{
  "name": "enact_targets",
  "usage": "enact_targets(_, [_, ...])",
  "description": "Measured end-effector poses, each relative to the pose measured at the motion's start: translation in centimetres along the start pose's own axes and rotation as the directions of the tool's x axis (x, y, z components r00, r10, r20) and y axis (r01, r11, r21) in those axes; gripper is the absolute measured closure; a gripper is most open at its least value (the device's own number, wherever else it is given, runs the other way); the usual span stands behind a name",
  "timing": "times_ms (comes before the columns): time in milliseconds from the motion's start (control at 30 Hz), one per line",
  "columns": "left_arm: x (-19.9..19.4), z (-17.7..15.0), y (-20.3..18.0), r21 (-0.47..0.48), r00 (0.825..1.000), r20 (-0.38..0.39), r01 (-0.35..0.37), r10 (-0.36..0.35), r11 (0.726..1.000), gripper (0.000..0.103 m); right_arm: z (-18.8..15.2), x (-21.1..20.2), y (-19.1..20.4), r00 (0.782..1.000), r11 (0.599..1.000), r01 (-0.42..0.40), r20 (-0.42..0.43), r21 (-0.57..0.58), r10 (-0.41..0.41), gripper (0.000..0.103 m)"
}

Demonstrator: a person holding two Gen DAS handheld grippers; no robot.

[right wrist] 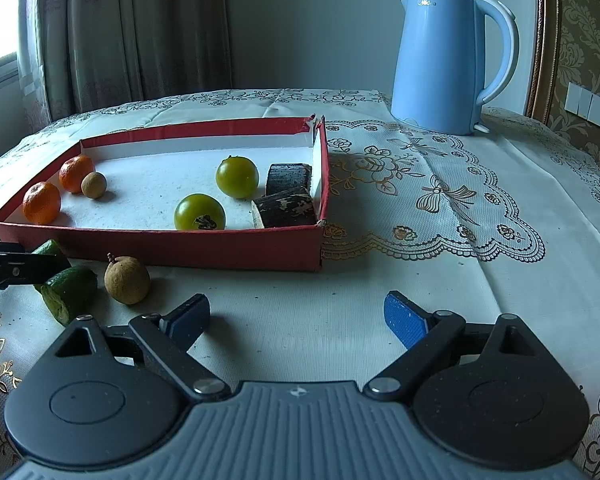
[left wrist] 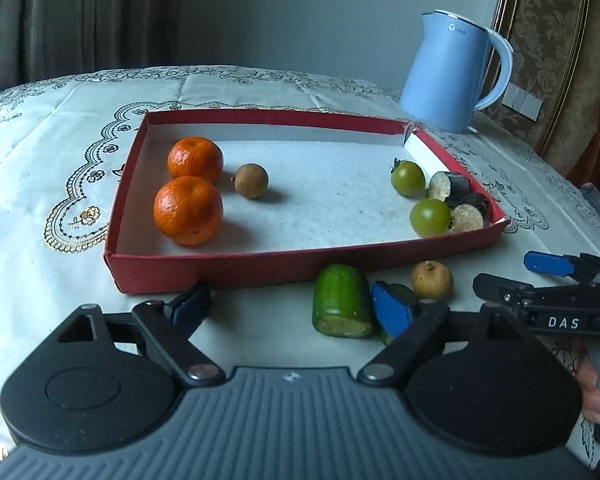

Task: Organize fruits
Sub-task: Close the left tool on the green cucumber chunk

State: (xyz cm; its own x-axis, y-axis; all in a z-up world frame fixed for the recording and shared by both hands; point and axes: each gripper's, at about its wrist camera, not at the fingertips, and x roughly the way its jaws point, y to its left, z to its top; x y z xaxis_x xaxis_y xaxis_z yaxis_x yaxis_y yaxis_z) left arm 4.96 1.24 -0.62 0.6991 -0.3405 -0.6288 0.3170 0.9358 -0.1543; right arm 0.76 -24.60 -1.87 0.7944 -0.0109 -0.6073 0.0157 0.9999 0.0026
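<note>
**Tech A:** 2 green cut pieces lie on the tablecloth [left wrist: 260,332] in front of the red tray [left wrist: 300,268], outside it. The larger green piece [left wrist: 342,300] sits between the fingers of the left gripper [left wrist: 288,310], near the blue pad of the right-hand finger [left wrist: 392,312]. The smaller green piece [right wrist: 70,294] lies just behind that pad. No pad presses on either.

**Tech B:** Jaw state?

**Tech A:** Left gripper: jaws apart, nothing clamped. Right gripper [right wrist: 300,316]: jaws wide apart over bare cloth, nothing between them.

**Tech B:** Handling of the larger green piece?

**Tech A:** Judged light and firm, with a smooth rind that may slip. The cut face looks moist. It should be taken across the rounded rind at mid-length, not on the cut end. Moderate pressure is advised; hard pressure could bruise it.

**Tech B:** Count?

**Tech A:** In the tray: 2 oranges [left wrist: 188,210], 1 brown longan [left wrist: 251,180], 2 green tomatoes [left wrist: 430,217], and 2 dark cut pieces [right wrist: 286,206] seen from the right wrist; the left wrist view suggests a possible third. Outside the tray: 2 green pieces and 1 longan on the cloth [left wrist: 431,280]. Also 1 blue kettle [right wrist: 440,64], behind the tray.
</note>
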Motion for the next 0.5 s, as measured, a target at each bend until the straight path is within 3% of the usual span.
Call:
enact_targets(67, [-0.1,-0.1,0.1,0.000,1.000,-0.001,0.007,-0.007,1.000,0.019,0.0,0.0,0.0,1.000,1.000,0.000,0.000,0.000,0.000,0.008])
enact_targets(133, [-0.4,-0.2,0.1,0.008,0.999,0.002,0.046,-0.046,0.999,0.039,0.0,0.0,0.0,1.000,1.000,0.000,0.000,0.000,0.000,0.008])
enact_targets(267, [-0.8,-0.3,-0.5,0.021,0.998,0.006,0.057,-0.057,0.998,0.049,0.0,0.0,0.0,1.000,1.000,0.000,0.000,0.000,0.000,0.008])
enact_targets(367, [-0.1,0.0,-0.9,0.022,0.996,-0.016,0.084,-0.084,0.996,0.064,0.0,0.0,0.0,1.000,1.000,0.000,0.000,-0.001,0.000,0.008])
enact_targets(500, [0.1,-0.3,-2.1,0.088,1.000,-0.009,0.025,-0.024,0.996,0.073,0.0,0.0,0.0,1.000,1.000,0.000,0.000,-0.001,0.000,0.008])
